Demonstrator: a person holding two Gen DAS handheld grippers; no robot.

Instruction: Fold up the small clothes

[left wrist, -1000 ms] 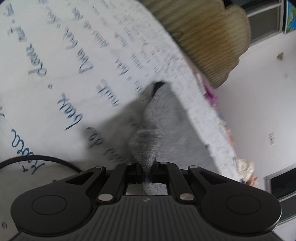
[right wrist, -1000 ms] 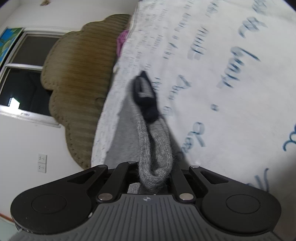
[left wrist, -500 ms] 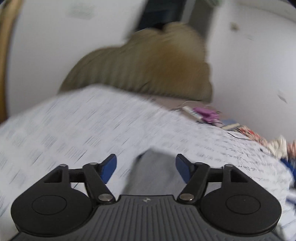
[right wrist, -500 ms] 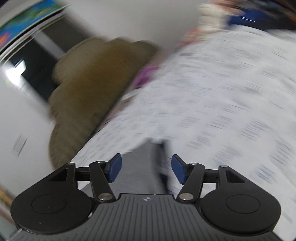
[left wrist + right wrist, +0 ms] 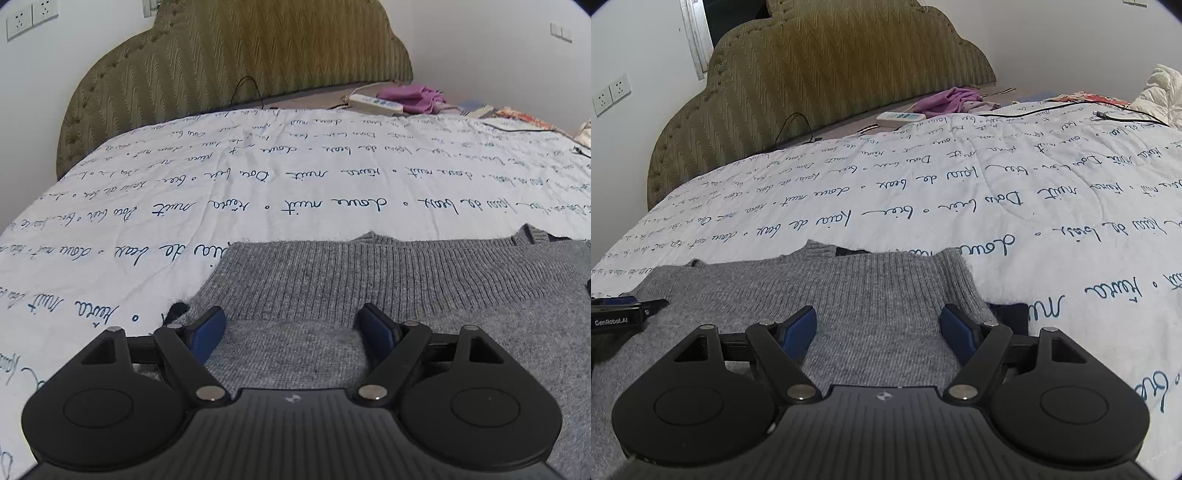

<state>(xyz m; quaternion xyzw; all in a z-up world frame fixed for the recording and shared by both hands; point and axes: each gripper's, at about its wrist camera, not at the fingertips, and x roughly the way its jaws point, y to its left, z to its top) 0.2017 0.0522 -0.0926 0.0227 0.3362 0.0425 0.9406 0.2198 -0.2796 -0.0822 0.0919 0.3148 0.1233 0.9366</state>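
Our left claw (image 5: 293, 326) and right claw (image 5: 877, 325) both gape wide, holding nothing. The grey ribbed knitted sweater (image 5: 388, 280) lies flat on the white script-printed bedspread (image 5: 258, 177), directly beneath and ahead of both. Its ribbed edge runs crosswise; each claw sits nearer its own corner.

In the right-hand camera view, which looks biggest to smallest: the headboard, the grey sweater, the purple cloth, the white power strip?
1. Grey sweater, though it lies nearest the camera, which inflates it.
2. Headboard, close to the sweater in apparent size.
3. Purple cloth.
4. White power strip.
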